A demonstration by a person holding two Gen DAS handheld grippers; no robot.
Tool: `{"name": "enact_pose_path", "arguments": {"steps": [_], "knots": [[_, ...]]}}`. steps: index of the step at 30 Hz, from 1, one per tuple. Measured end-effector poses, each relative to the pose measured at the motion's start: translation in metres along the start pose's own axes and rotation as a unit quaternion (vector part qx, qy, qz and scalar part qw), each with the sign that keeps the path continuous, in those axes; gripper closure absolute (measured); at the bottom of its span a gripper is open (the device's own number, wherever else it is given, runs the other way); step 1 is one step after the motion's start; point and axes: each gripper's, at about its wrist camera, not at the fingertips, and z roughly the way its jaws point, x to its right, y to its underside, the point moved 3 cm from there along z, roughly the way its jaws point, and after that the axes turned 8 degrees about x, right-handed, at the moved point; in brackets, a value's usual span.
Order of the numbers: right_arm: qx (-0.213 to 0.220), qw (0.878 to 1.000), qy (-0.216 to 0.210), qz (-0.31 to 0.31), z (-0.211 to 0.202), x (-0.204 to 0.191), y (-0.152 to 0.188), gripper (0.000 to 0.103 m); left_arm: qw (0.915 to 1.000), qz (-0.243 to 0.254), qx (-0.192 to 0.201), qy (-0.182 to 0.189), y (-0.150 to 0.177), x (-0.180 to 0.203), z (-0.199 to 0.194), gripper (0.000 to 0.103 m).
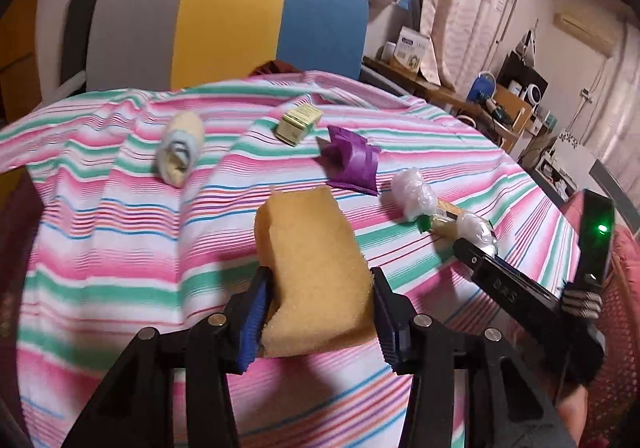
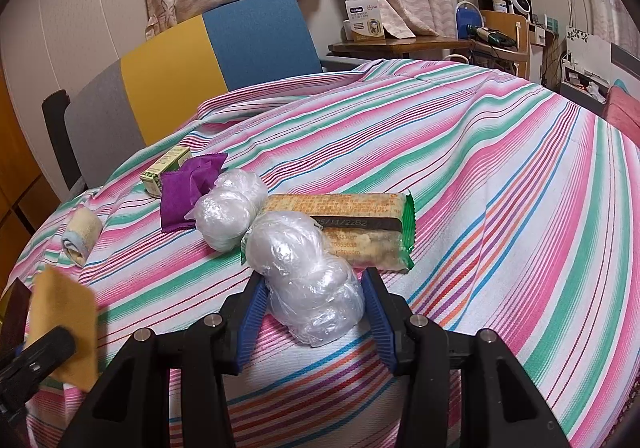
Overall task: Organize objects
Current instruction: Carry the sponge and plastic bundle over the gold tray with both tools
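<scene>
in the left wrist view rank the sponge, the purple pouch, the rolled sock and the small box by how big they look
1. sponge, though it is nearest the camera
2. purple pouch
3. rolled sock
4. small box
The pouch and sock look close.

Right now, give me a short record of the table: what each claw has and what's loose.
left claw: shut on sponge
right claw: shut on plastic bundle
loose on striped cloth: second plastic bundle, snack packet, purple pouch, small box, rolled cloth
</scene>
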Motion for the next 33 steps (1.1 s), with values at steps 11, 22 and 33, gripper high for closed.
{"name": "enact_pose_path", "arguments": {"steps": [11, 22, 33], "knots": [[0.026, 0.999, 0.006, -0.038, -0.009, -0.013, -0.002, 0.055, 0.9997, -0.007, 0.022, -0.007, 0.012, -0.024, -0.046, 0.055], [0.037, 0.997, 0.007, -0.071, -0.013, -0.026, -0.002, 0.055, 0.9950, -0.040, 0.064, -0.064, 0.001, -0.082, -0.104, 0.054], [0.043, 0.993, 0.006, -0.111, -0.017, -0.041, 0.001, 0.055, 0.9776, -0.125, 0.068, -0.155, -0.003, -0.190, -0.140, 0.054]]}}
